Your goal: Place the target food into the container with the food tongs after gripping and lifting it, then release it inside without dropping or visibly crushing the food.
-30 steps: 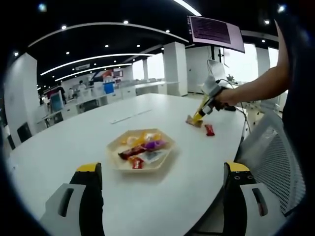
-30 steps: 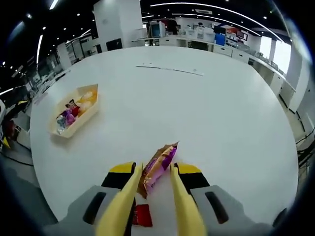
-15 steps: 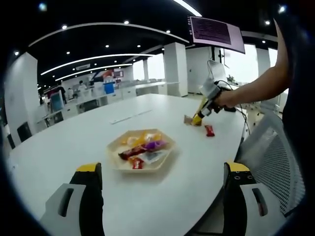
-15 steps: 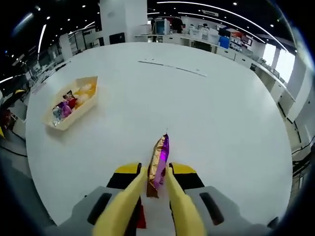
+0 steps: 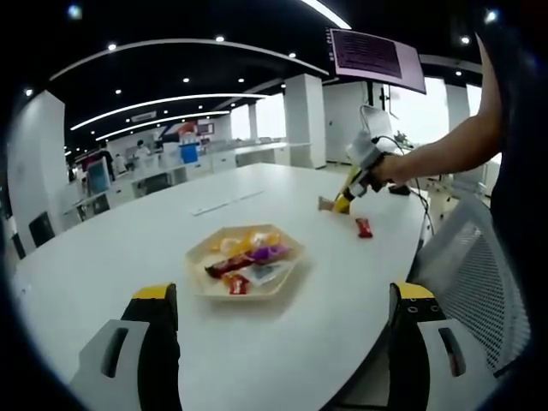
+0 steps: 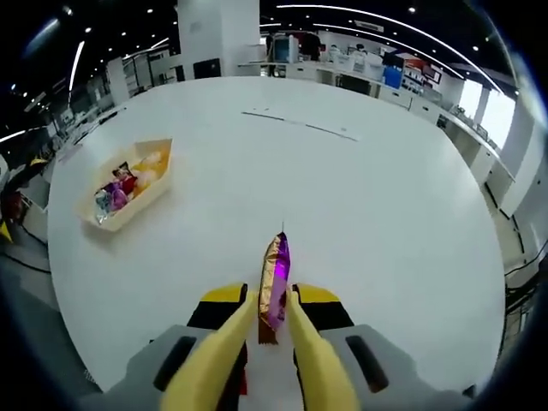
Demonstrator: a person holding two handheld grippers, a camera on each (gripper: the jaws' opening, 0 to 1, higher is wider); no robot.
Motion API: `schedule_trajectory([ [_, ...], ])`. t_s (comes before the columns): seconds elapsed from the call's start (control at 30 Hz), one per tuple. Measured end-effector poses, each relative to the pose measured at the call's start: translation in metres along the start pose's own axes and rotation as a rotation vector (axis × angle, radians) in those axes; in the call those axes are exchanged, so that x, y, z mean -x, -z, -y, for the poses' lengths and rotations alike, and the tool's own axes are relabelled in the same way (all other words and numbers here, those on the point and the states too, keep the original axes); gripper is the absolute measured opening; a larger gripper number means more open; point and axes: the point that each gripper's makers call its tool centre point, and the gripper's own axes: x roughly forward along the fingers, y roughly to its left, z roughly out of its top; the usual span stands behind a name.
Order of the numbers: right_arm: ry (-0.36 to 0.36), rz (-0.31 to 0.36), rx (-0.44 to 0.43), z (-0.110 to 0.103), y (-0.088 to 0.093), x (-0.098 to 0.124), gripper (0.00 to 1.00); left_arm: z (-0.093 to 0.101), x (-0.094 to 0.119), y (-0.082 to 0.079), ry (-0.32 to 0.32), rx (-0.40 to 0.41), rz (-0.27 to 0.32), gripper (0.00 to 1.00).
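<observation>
While the purple and gold snack packet (image 6: 273, 276) sits pinched on its thin edge between the two yellow tong arms (image 6: 301, 353), it hangs in the air above the white worktop (image 6: 368, 197). One second ago it lay tilted and looked wider between those arms. Now it stands straight up and down, so the grip has squeezed in and lifted it. It does not look squashed. That means the picking up part looks done, and the carrying part comes next.

The right claw (image 6: 272, 321) is pressed together on the tongs, and the tongs hold the packet. In the left gripper view, that same claw (image 5: 349, 193) is held by a person's hand (image 5: 392, 167) far across the worktop, with the packet a small brown shape at its tip. A small red packet (image 5: 364, 227) lies on the worktop just beside it.

The tan tray (image 6: 163, 184) is well apart from the held packet, off to the left. It already has several bright snacks in it. The packet will need a slow trip over there, I think, and a soft let-go inside the tray (image 5: 200, 282).

The left claw (image 5: 278, 330) is spread wide and holds nothing. It hangs near the tray.
</observation>
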Motion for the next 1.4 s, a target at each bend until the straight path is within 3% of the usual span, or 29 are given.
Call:
schedule_trajectory([
  [0.2,0.008,0.024,0.000,0.012,-0.014,0.016,0.20,-0.003,0.001,-0.002,-0.016,-0.016,0.009,1.00],
  [0.43,0.010,0.041,0.075,0.021,-0.035,0.035,0.20,-0.005,0.002,-0.004,-0.024,0.001,0.020,1.00],
  [0.87,0.014,0.055,0.090,0.028,-0.047,0.038,0.20,-0.002,0.002,-0.003,-0.003,0.018,0.016,1.00],
  [1.4,-0.030,0.087,0.153,0.001,-0.082,0.034,0.20,-0.003,0.002,-0.003,-0.009,0.021,0.017,1.00],
])
